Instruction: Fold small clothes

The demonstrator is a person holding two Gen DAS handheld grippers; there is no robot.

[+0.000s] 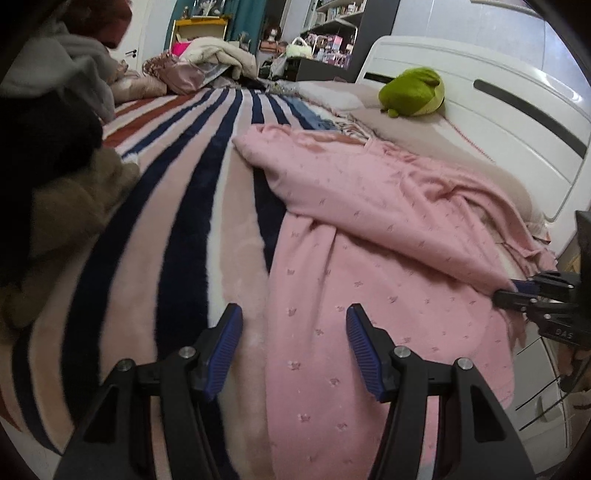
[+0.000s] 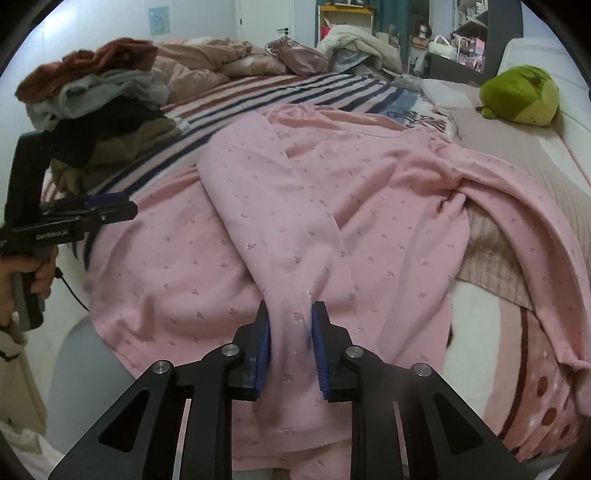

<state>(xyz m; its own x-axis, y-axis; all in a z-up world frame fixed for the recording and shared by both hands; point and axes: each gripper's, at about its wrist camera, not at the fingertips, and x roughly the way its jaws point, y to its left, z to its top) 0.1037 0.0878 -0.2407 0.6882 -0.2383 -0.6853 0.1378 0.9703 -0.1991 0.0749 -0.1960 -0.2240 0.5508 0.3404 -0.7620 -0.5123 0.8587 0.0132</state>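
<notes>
A pink garment with small printed motifs (image 1: 388, 236) lies spread on the striped blanket (image 1: 192, 206); it also fills the right wrist view (image 2: 295, 192). My left gripper (image 1: 293, 332) is open and empty, low over the garment's left edge near the bed's front. My right gripper (image 2: 290, 332) is shut on a sleeve-like fold of the pink garment and holds it up off the bed. The right gripper also shows at the right edge of the left wrist view (image 1: 517, 291). The left gripper shows at the left of the right wrist view (image 2: 118, 212).
A pile of clothes (image 2: 103, 110) sits at the left of the bed. A green plush toy (image 1: 413, 92) lies by the white headboard (image 1: 498, 122). Bedding and bags (image 2: 295, 59) are heaped at the far end. Shelves (image 1: 332, 33) stand behind.
</notes>
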